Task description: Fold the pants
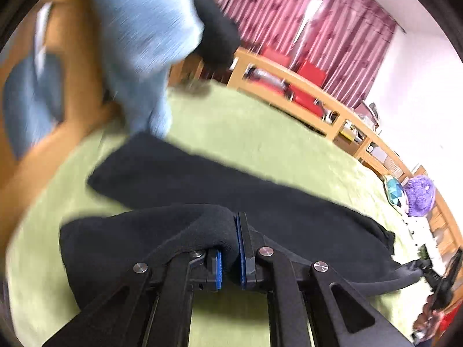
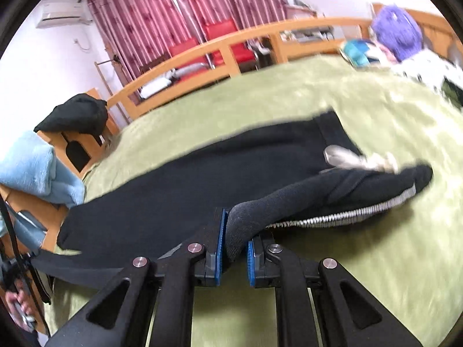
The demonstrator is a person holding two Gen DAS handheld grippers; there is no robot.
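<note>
Both tongs (image 1: 230,253) (image 2: 234,253) clamp black pants (image 2: 179,173); only right view shows the zipper (image 2: 347,215).

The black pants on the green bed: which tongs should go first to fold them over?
Neither, really: both are ready. The left tongs pinch one bunch of the black pants, and the right tongs pinch the zipper side. The rest lies stretched across the green blanket, so they should probably move together.

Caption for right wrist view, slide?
Right gripper pinches black pants on the green bedspread.
</note>
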